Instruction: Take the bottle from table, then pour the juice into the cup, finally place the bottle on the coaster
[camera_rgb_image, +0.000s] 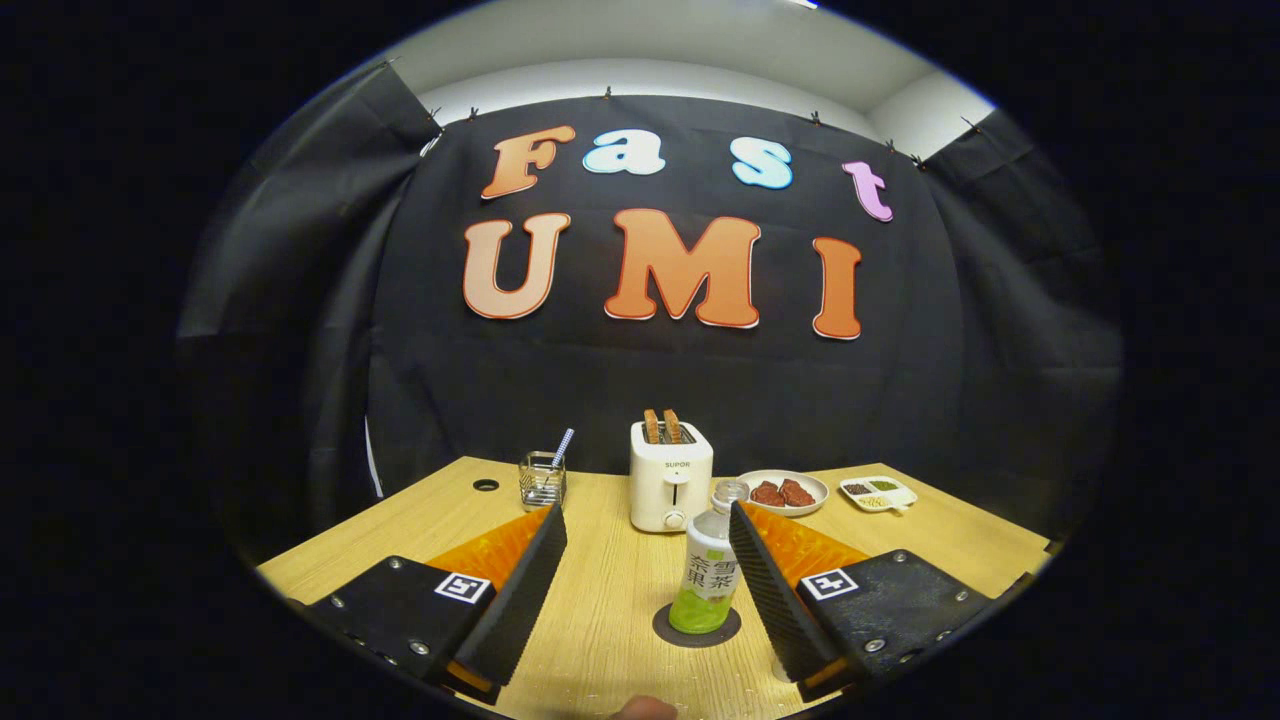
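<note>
Your counter carries everything; your hand-held gripper hovers level over its near edge, fingers spread wide, touching nothing. The toaster stands toward the far edge. The bottle stands upright on the dark coaster, between your fingers, nearer the right one. The glass cup sits toward the far left corner.

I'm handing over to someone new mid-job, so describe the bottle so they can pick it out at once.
Start at the white toaster at the back of the wooden table. Nearer than it, on a dark round coaster, stands the bottle, between the open gripper's fingers and close to the right one. It's the lone bottle: clear, with green drink and a white label.
</note>
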